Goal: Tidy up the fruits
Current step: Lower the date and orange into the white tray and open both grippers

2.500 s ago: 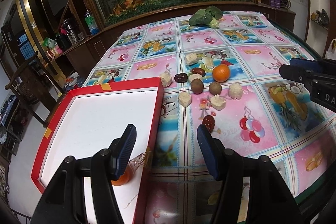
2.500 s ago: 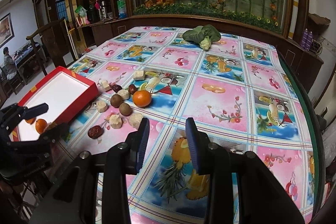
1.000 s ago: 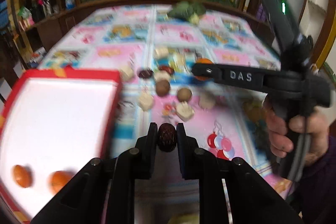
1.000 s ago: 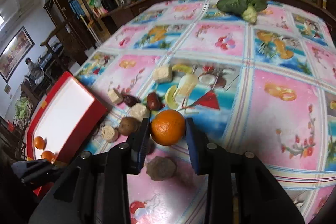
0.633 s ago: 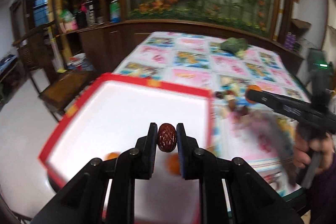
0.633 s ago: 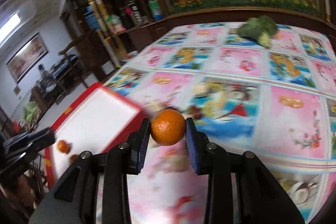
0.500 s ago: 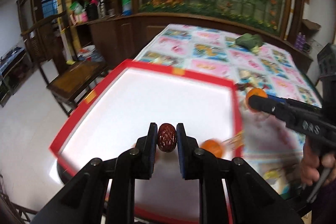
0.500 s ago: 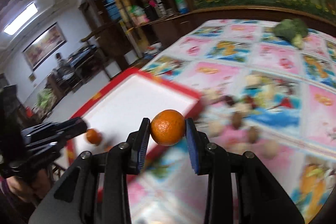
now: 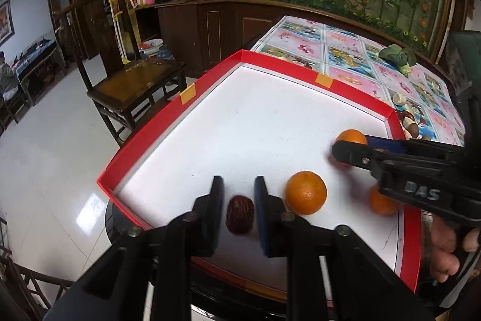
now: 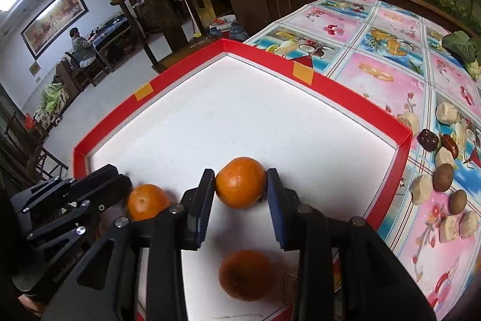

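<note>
**Grippers over red tray, fruit between the fingers of each**

Left gripper (image 9: pixel 239 211) sits low over the near edge of the red tray (image 9: pixel 156 122). A dark red date (image 9: pixel 239 214) lies between its fingers with a narrow gap on either side; the fingers stand slightly apart and are not pressing the fruit. Whether the date rests on the tray floor cannot be told.

Right gripper (image 10: pixel 240 200) is inside the tray with an orange (image 10: pixel 240 182) between its fingers. The left finger touches the fruit; the right finger (image 10: pixel 275 200) stands at its edge with a sliver of space, so a firm grip cannot be confirmed.

Just beside the left gripper, on the white tray floor, lies a second orange (image 9: pixel 305 192). A third orange (image 10: pixel 246 277) lies below the right gripper, blurred.

Beyond the tray's right wall, on the fruit-patterned tablecloth (image 10: pixel 387 59), a loose cluster remains: two dark dates (image 10: pixel 428 140), brown round fruits (image 10: pixel 443 177) and pale chunks (image 10: pixel 421 189). Farther back lies a leafy green vegetable (image 10: pixel 460 45).

To the left of the table stands a wooden chair (image 9: pixel 132 80).
</note>
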